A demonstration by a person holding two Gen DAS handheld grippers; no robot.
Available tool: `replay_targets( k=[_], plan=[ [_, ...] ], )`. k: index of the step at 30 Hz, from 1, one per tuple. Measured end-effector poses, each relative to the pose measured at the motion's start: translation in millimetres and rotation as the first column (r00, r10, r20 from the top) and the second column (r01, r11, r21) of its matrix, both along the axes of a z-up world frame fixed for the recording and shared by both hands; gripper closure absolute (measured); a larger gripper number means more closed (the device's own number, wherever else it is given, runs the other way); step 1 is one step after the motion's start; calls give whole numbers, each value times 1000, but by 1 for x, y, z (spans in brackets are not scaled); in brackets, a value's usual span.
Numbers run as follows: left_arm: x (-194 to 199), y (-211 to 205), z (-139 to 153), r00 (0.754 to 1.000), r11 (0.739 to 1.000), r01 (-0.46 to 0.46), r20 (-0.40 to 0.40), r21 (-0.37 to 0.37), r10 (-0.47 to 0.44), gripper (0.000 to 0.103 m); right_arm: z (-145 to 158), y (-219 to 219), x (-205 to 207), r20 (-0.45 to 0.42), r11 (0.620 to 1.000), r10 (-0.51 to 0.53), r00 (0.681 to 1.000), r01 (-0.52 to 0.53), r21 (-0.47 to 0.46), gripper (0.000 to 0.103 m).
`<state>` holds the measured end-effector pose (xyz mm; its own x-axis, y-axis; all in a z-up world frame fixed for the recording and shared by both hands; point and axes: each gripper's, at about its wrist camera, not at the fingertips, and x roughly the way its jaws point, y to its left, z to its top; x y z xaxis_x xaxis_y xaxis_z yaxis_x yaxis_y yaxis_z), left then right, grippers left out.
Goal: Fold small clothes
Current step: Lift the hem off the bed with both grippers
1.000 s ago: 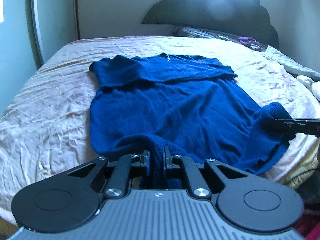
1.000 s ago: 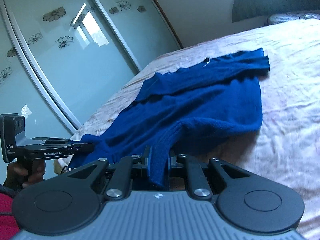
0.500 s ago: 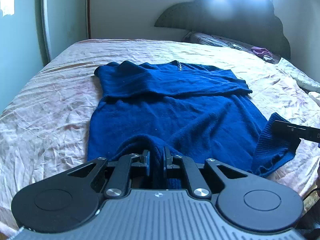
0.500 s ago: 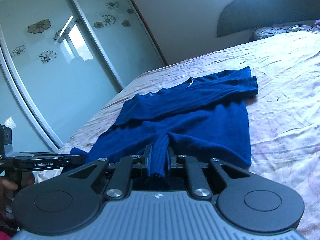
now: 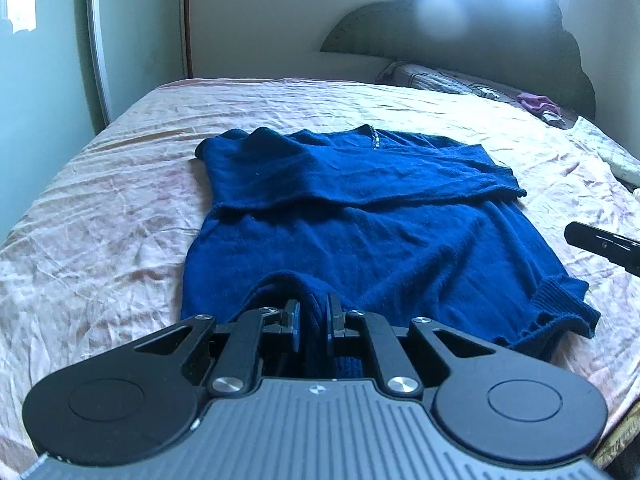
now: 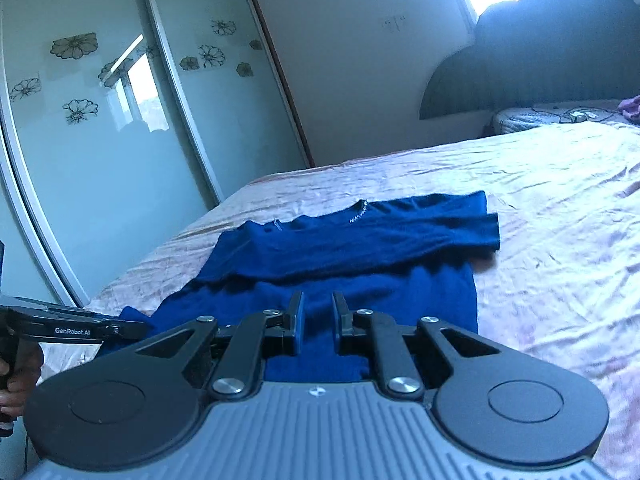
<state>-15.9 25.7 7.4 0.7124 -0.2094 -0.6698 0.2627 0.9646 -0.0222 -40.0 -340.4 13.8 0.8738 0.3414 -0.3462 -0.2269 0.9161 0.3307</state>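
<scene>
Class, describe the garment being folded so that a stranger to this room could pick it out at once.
Start at the big bed with the wrinkled pink sheet. In its middle lies a blue knitted sweater, sleeves folded across its chest. It is the only deep blue thing there.

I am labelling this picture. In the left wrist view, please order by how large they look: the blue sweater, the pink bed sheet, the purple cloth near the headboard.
1. pink bed sheet
2. blue sweater
3. purple cloth

The purple cloth lies far from the camera, so its true size is unsure.
</scene>
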Motion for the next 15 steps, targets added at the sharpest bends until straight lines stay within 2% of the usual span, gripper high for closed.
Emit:
replay_targets(
  k=[6,7,8,9,10,11,13,15],
  plan=[
    [4,-2,-1,1000,1000,-4,-1,7,4,91,9,14,-9,46,990,90,995,-84,-111,87],
    [4,-2,-1,1000,1000,-4,-1,6,4,91,11,14,-12,50,988,93,994,-87,-126,78],
    [4,-2,-1,1000,1000,-3,-2,5,3,91,12,13,-16,52,986,96,994,-88,-140,57],
    [3,-1,-1,1000,1000,-3,-2,4,3,91,13,13,-19,51,983,107,993,-98,-156,40],
    [4,-1,-1,1000,1000,-3,-3,4,3,91,13,11,-24,50,977,124,991,-114,-182,13],
    [4,-1,-2,1000,1000,-3,-5,5,3,91,13,11,-31,63,971,133,989,-117,-209,9],
    [5,-1,-3,1000,1000,-6,-10,4,6,91,11,11,-43,76,958,145,986,-121,-259,10],
    [5,-1,-3,1000,1000,-9,-11,3,9,91,7,14,-53,63,944,193,979,-168,-285,10]
  ],
)
